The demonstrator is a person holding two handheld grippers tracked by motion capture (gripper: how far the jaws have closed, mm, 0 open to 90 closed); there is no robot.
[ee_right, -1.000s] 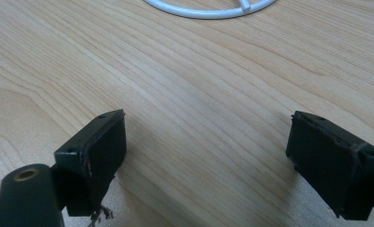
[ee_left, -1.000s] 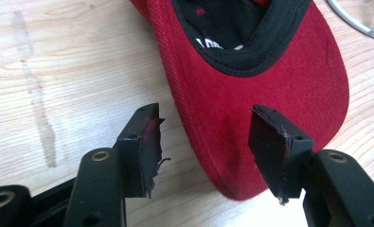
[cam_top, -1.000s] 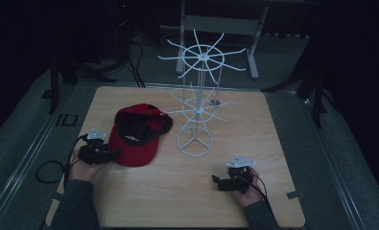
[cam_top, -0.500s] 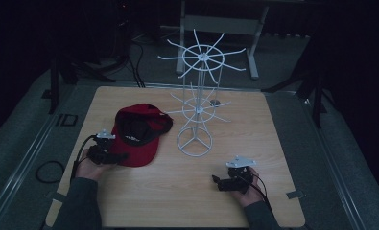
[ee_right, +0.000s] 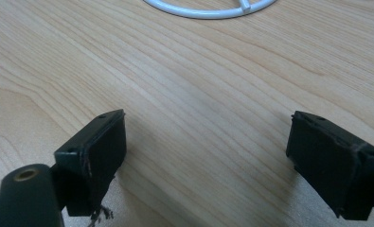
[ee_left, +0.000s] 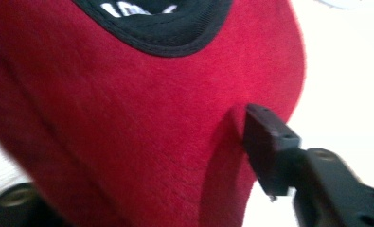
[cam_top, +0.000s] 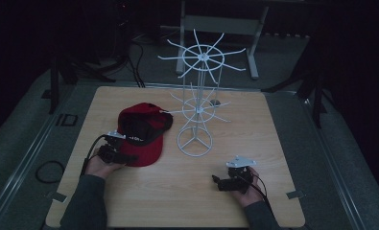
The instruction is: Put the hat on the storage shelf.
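A red cap point(cam_top: 141, 136) with a black lining lies on the wooden table point(cam_top: 273, 134), left of a white wire rack point(cam_top: 196, 103). My left gripper point(cam_top: 124, 155) is at the cap's near brim and its jaws have just been closing. In the left gripper view the red brim point(ee_left: 128, 118) runs between the jaws of my left gripper point(ee_left: 142, 161). One fingertip point(ee_left: 270, 137) touches the brim's edge, the other is hidden beneath the cloth, and I see no firm pinch. My right gripper point(cam_top: 217, 181) rests on the table at the near right. In its own view my right gripper point(ee_right: 208, 146) stands open over bare wood.
The rack's ring base point(cam_top: 194, 142) stands mid-table, and its rim point(ee_right: 208, 12) lies just ahead of the right gripper. The rack has two tiers of spokes point(cam_top: 204, 56). A cable loop point(cam_top: 48, 171) lies left of the table. Dark floor surrounds the table.
My left gripper has slid right and a little down, from beside the cap onto its near brim. The right hand has kept still.
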